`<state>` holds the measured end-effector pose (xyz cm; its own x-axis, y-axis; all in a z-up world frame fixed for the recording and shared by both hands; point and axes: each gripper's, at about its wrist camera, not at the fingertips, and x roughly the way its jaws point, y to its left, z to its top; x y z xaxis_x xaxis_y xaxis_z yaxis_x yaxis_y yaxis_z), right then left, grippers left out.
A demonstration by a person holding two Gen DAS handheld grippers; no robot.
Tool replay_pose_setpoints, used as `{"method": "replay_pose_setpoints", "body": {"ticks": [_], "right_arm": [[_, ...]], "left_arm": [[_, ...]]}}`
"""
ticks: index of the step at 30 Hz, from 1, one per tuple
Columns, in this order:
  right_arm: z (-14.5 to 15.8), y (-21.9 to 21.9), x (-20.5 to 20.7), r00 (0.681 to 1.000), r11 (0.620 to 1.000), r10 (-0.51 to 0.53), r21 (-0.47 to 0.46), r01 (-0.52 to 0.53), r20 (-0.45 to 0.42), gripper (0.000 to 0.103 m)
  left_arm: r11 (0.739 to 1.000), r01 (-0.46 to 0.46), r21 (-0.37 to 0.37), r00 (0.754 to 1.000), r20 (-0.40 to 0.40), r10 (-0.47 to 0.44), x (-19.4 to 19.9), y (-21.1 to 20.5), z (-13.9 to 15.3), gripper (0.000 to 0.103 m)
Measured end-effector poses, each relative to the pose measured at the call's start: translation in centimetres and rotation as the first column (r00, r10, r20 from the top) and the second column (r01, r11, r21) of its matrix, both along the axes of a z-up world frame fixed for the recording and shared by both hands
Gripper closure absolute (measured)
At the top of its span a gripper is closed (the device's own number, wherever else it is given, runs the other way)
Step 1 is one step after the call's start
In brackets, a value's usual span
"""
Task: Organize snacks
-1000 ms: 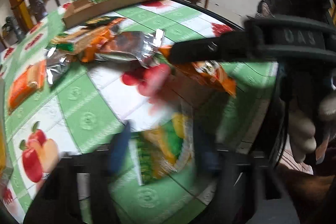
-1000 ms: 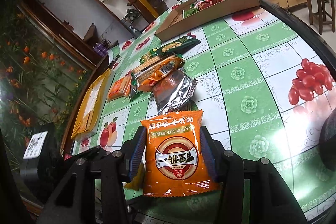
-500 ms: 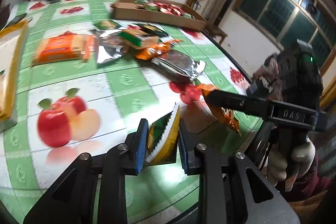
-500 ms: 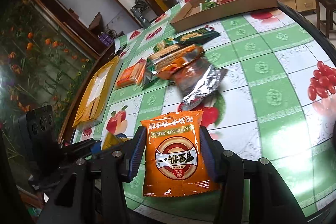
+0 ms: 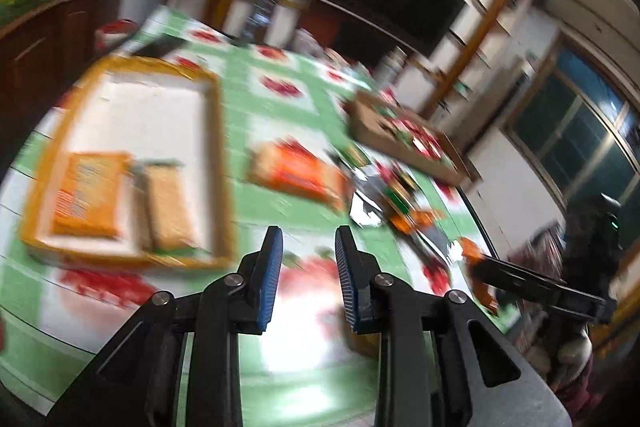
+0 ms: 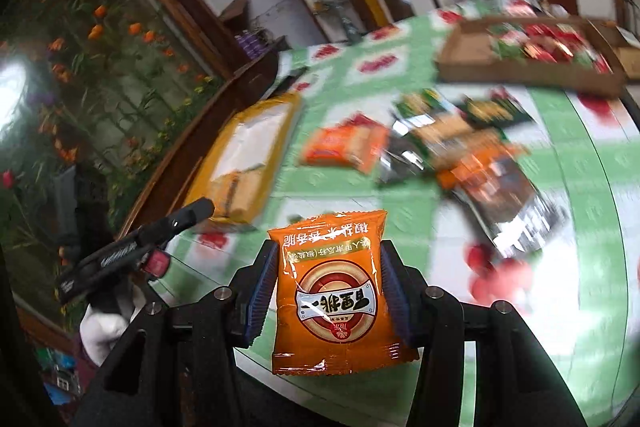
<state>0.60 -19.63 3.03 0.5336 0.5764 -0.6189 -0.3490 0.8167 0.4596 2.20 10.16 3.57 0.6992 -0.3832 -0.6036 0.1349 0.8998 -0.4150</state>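
Left wrist view: the left gripper (image 5: pixel 308 281) fingers are released and empty above the worktop (image 5: pixel 296 379); right wrist view: the right gripper (image 6: pixel 328 291) fingers grasp an orange snack packet (image 6: pixel 336 291), printed face up, held above the worktop.

motion blur smears the loose snack packets (image 5: pixel 304 171) beyond reading.

an orange snack packet (image 6: pixel 334 293), blue-padded black tongs (image 5: pixel 308 283), a green-and-white fruit-print tablecloth (image 5: pixel 280 203), a yellow-rimmed white tray (image 5: pixel 216 131).
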Motion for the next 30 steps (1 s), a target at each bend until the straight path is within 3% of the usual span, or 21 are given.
{"method": "replay_pose_setpoints", "body": {"ticks": [2,7,10,14,18,20,22,24,29,30], "right_arm": [[1.7,1.8,0.8,0.999,0.999,0.038,0.001,-0.038,0.026,0.052],[4.5,6.7,3.9,0.99,0.991,0.134,0.025,-0.135,0.035,0.052],[4.6,8.1,5.8,0.993,0.991,0.12,0.049,-0.121,0.018,0.052],[3.3,6.9,6.8,0.996,0.992,0.088,0.086,-0.087,-0.007,0.052],[0.8,3.8,7.1,0.998,0.995,0.026,0.102,-0.019,-0.062,0.052],[-0.1,2.1,6.9,0.997,0.994,-0.004,0.107,0.012,-0.08,0.052],[-0.8,0.6,6.6,0.996,0.993,-0.023,0.116,0.034,-0.089,0.051],[-1.3,-0.6,6.3,0.995,0.991,-0.033,0.127,0.045,-0.095,0.051],[-1.9,-2.1,4.9,0.997,0.989,-0.029,0.145,0.04,-0.078,0.051],[-1.9,-2.2,4.7,0.997,0.988,-0.025,0.151,0.036,-0.075,0.051]], "left_arm": [[0.998,-0.056,0.002,0.998,0.016,0.056,0.6,2.3,1.0,0.079],[0.996,-0.091,0.004,0.996,0.015,0.091,1.8,4.4,1.4,0.079],[1.0,0.018,0.004,1.0,-0.015,-0.018,1.6,2.0,0.1,0.077],[0.981,0.192,-0.006,0.979,-0.074,-0.192,0.2,-3.4,-2.5,0.057],[0.93,0.36,0.068,0.929,-0.12,-0.351,-1.2,-10.4,-5.5,0.057],[0.92,0.385,0.077,0.918,-0.133,-0.373,-1.1,-11.8,-6.0,0.055],[0.915,0.383,0.124,0.918,-0.158,-0.363,-0.9,-13.7,-6.7,0.047],[0.907,0.347,0.238,0.934,-0.176,-0.311,-0.5,-15.5,-7.6,0.042],[0.875,0.357,0.328,0.931,-0.197,-0.307,-0.6,-17.2,-9.1,0.044],[0.873,0.358,0.331,0.931,-0.196,-0.308,-0.7,-17.1,-9.0,0.055]]}}
